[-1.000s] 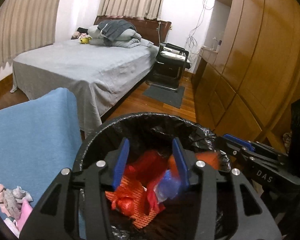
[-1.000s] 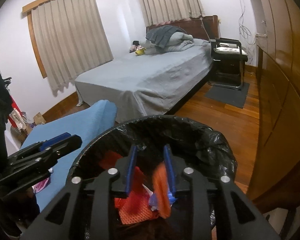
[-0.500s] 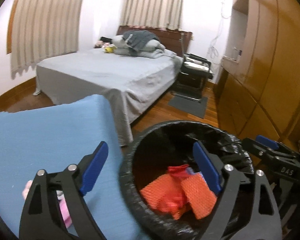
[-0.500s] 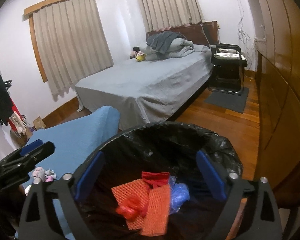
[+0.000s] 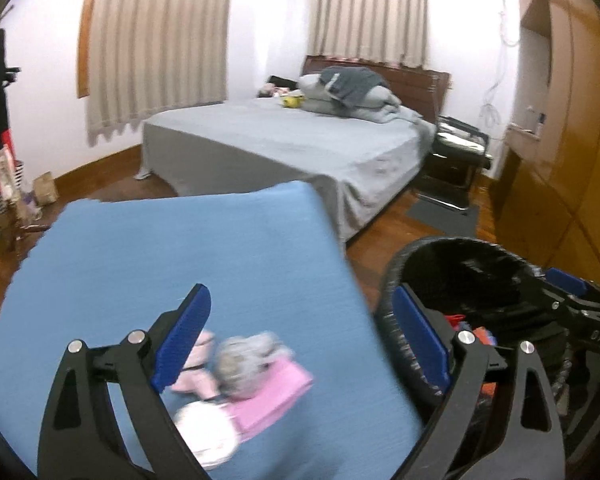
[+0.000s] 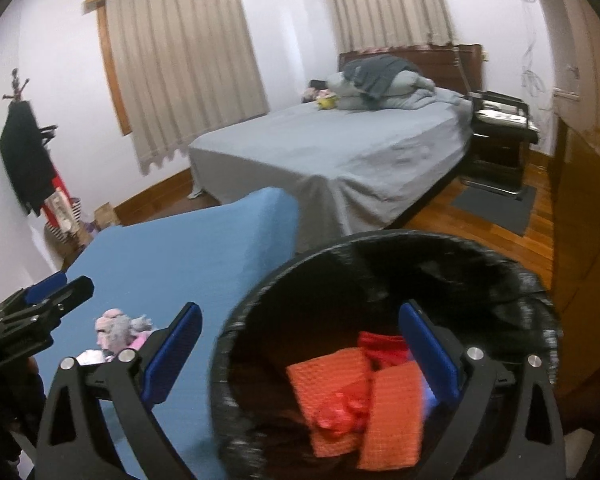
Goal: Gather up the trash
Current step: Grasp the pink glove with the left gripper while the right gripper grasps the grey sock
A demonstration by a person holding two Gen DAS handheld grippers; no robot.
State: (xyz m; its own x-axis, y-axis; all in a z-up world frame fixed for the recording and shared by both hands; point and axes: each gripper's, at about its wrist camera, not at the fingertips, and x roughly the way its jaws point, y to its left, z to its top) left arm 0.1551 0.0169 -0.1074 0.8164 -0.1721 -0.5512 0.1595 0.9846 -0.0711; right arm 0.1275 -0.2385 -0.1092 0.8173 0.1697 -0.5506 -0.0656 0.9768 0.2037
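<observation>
A black-lined trash bin holds orange mesh pieces and red scraps. My right gripper hangs open over the bin's left rim with nothing between its fingers. The left gripper is over the blue-covered table; its jaws are opening and hold nothing. Below it lies a blurred pile of pink, grey and white litter, also seen as the litter pile from the right wrist. The bin stands just right of the table. Each gripper shows in the other's view: the right, the left.
A grey-sheeted bed with folded bedding fills the far room. A wooden wardrobe lines the right wall. A black chair and a grey mat stand beyond the bin. Dark clothes hang on a rack at the left.
Both grippers opened and let orange, red and blue scraps fall into the bin. The left gripper then swung left from the bin to over the blue table. The right shifted slightly left.
</observation>
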